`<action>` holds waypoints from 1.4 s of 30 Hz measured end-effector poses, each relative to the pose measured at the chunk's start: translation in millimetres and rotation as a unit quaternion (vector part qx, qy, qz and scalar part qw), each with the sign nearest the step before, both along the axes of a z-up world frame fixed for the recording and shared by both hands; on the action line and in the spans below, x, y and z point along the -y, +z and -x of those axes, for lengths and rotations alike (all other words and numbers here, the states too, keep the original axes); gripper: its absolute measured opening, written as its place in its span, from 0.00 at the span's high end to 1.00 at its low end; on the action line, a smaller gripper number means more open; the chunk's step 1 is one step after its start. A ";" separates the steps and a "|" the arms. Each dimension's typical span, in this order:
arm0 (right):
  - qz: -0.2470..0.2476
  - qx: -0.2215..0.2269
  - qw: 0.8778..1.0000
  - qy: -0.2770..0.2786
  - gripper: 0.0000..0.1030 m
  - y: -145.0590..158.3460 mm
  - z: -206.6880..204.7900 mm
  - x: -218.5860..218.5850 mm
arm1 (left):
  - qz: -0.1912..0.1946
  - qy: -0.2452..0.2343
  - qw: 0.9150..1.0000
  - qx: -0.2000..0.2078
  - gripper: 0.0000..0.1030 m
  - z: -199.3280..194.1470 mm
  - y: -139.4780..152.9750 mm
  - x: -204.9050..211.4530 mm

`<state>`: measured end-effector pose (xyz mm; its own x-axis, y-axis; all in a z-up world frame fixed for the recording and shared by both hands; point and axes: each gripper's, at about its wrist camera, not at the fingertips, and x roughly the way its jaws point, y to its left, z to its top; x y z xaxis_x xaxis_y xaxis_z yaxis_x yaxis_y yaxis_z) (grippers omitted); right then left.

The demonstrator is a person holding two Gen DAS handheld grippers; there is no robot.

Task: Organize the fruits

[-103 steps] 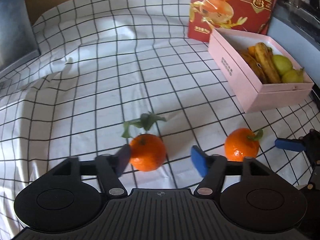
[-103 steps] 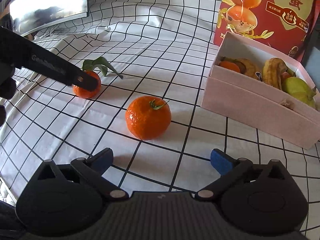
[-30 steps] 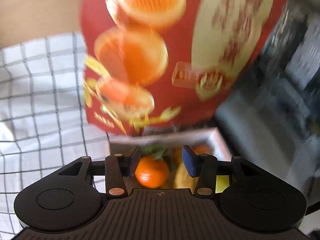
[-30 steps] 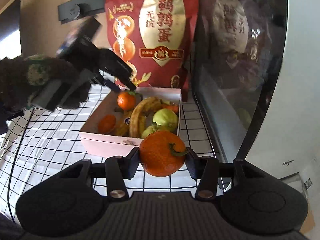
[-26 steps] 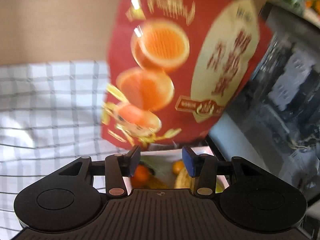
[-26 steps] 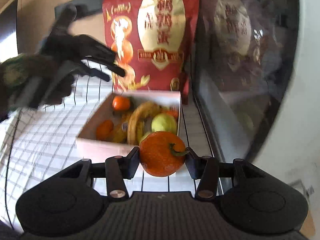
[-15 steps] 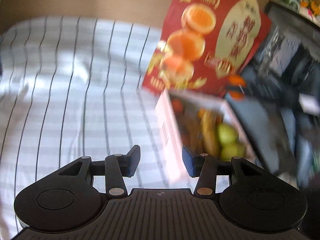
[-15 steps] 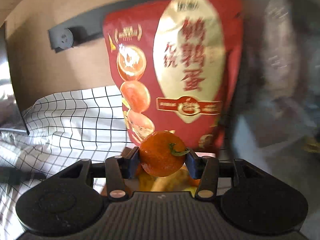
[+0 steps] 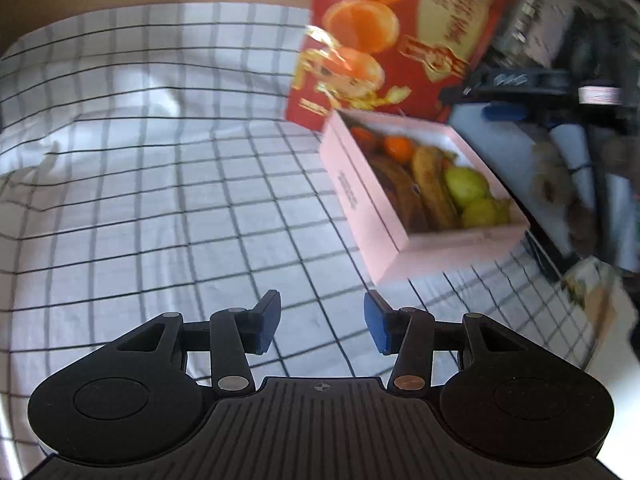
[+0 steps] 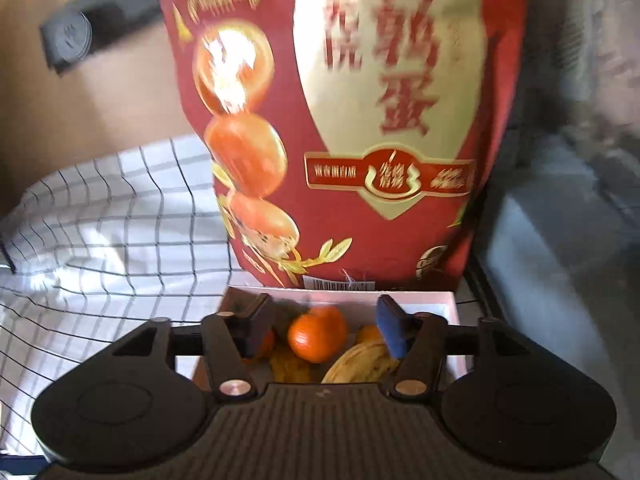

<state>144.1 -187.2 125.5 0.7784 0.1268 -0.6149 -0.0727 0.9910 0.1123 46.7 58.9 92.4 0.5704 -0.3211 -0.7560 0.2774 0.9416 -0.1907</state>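
1. The right gripper (image 10: 322, 326) is opening its fingers above the pink box (image 10: 450, 300); the mandarin (image 10: 318, 339) is sitting loose between them among the fruit.
2. The left gripper (image 9: 322, 322) is hovering over the checked cloth (image 9: 160, 200), fingers half-wide, empty.

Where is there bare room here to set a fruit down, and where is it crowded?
Free: the checked cloth left of the pink box, up to the red bag. Crowded: inside the box, with tangerines, bananas and green fruit.
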 end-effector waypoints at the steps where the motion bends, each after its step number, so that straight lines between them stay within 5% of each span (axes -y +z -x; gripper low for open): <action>1: 0.005 0.009 1.000 -0.005 0.25 3.3 17.4 -2.5 | 0.000 -0.011 1.000 0.000 0.51 0.7 -5.9 3.6; 6: 0.063 0.001 0.998 -0.013 0.24 -5.4 102.4 -18.4 | -0.016 -0.024 0.999 0.015 0.50 10.5 -33.9 31.3; 12: 0.073 -0.026 0.997 -0.023 0.20 -59.1 156.1 -4.6 | -0.046 0.040 0.996 0.063 0.50 29.6 -64.5 65.4; 19: 0.083 -0.060 0.995 0.018 0.20 -112.4 152.3 11.7 | -0.089 0.110 0.983 0.113 0.43 45.0 -76.8 100.9; 25: 0.048 -0.048 0.998 -0.013 0.00 -123.3 142.8 32.8 | -0.092 0.114 0.982 0.122 0.43 55.0 -78.6 114.3; 42: 0.048 0.001 0.999 0.003 0.00 -129.5 154.8 30.3 | -0.095 0.120 0.980 0.129 0.43 52.8 -80.8 122.2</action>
<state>-10.8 -217.5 -4.0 0.7791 0.0721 -0.6227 -0.0793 0.9967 0.0162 -6.2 -63.3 11.6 0.7919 -0.0217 -0.6102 0.0591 0.9974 0.0411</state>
